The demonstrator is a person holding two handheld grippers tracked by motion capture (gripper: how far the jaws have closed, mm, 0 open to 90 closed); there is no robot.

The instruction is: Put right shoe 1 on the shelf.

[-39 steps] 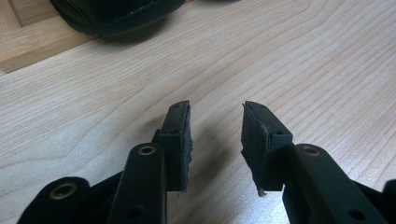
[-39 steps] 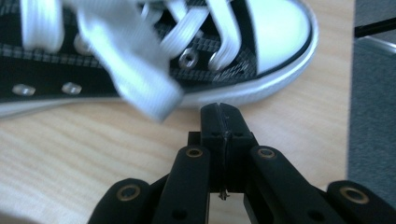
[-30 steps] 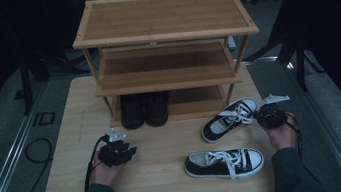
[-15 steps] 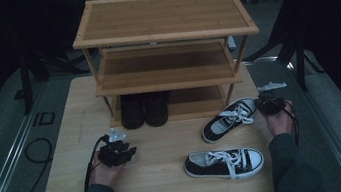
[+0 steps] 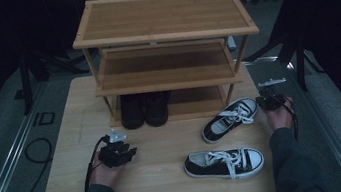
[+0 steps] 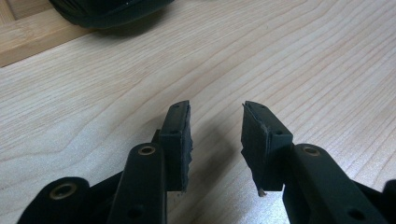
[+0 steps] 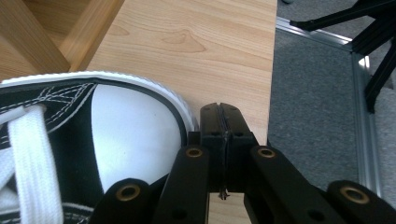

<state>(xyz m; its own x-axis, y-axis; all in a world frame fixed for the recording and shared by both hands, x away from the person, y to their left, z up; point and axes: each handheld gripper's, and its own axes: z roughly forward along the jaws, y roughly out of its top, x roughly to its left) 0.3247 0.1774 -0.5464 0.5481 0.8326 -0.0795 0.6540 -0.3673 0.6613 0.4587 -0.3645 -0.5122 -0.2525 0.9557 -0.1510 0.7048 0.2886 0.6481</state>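
The black shoes (image 5: pixel 145 109) are already sitting on the rack's (image 5: pixel 170 71) bottom shelf, while two sneakers are waiting on the table (image 5: pixel 64 141). The right gripper (image 5: pixel 269 100), jaws pressed together on nothing, is nudging the far sneaker's (image 5: pixel 229 118) toe. The near sneaker (image 5: pixel 224 163) is lying untouched. The left gripper (image 5: pixel 115 151) is resting part-open, holding nothing.

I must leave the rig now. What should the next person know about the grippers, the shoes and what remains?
Left gripper: open, empty, low over the table.
Right gripper: shut, empty, beside the toe of the far sneaker.
Near sneaker lies on the table in front of the rack.
Done: a black pair stands on the bottom shelf.
Left, probably: shelve both sneakers.
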